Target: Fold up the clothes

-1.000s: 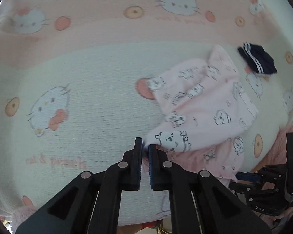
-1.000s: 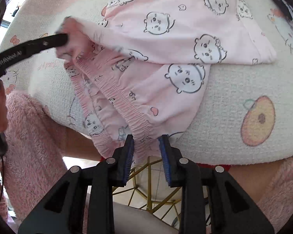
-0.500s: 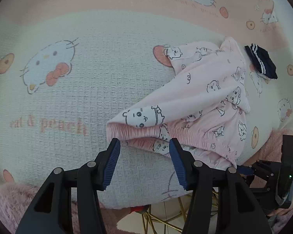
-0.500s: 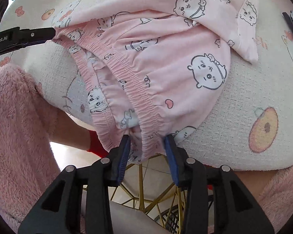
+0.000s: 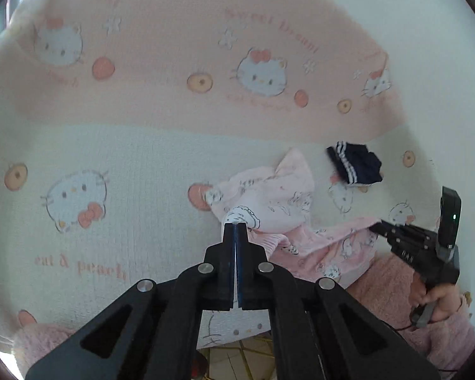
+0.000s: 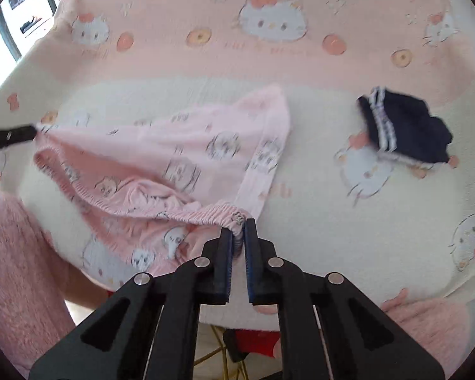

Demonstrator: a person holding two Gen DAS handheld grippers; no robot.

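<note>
Now my two grippers, left (image 5: 236,226) and right (image 6: 238,226), each pinch shut on one pink pyjama garment's (image 6: 186,155) waistband; one navy garment (image 6: 405,131) lies well beside it on the blanket (image 6: 348,221).

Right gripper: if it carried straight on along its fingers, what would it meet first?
The right gripper already pinches the pink shorts at their elastic waistband; beyond that, probably the Hello Kitty blanket, though depth is unclear.
</note>
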